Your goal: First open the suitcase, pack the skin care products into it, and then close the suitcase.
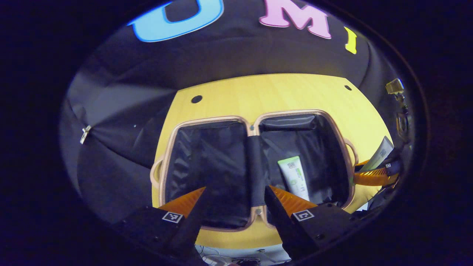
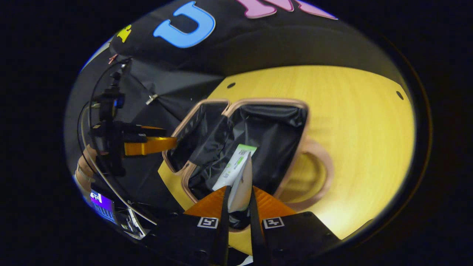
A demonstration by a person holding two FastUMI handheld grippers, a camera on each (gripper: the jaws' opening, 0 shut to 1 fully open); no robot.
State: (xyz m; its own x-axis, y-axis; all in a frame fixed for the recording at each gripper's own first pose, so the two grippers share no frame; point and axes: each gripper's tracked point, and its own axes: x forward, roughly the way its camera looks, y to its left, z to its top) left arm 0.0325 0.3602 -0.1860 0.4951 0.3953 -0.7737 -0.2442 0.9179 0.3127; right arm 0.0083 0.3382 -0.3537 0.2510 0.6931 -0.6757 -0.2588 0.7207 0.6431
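The suitcase (image 1: 207, 123) lies open on the table, both black-lined halves facing up inside a pink rim. A white tube with a green end (image 1: 294, 178) rests in its right half. My left gripper (image 1: 235, 190) hovers open over the near edge by the hinge, holding nothing. In the left gripper view, my right gripper (image 1: 373, 176) sits at the suitcase's right side with a pale tube (image 1: 382, 150). In the right gripper view, that gripper (image 2: 239, 189) is shut on the pale tube (image 2: 244, 183), above the suitcase half (image 2: 281, 122) where the green-ended tube (image 2: 232, 166) lies.
The yellow wooden table (image 2: 362, 122) extends beyond the suitcase, with small dark holes (image 1: 196, 99) in its top. A pink carry handle (image 2: 321, 173) juts from the suitcase side. A hand holds the left gripper (image 2: 147, 146), with cables and a lit screen (image 2: 100, 204) nearby.
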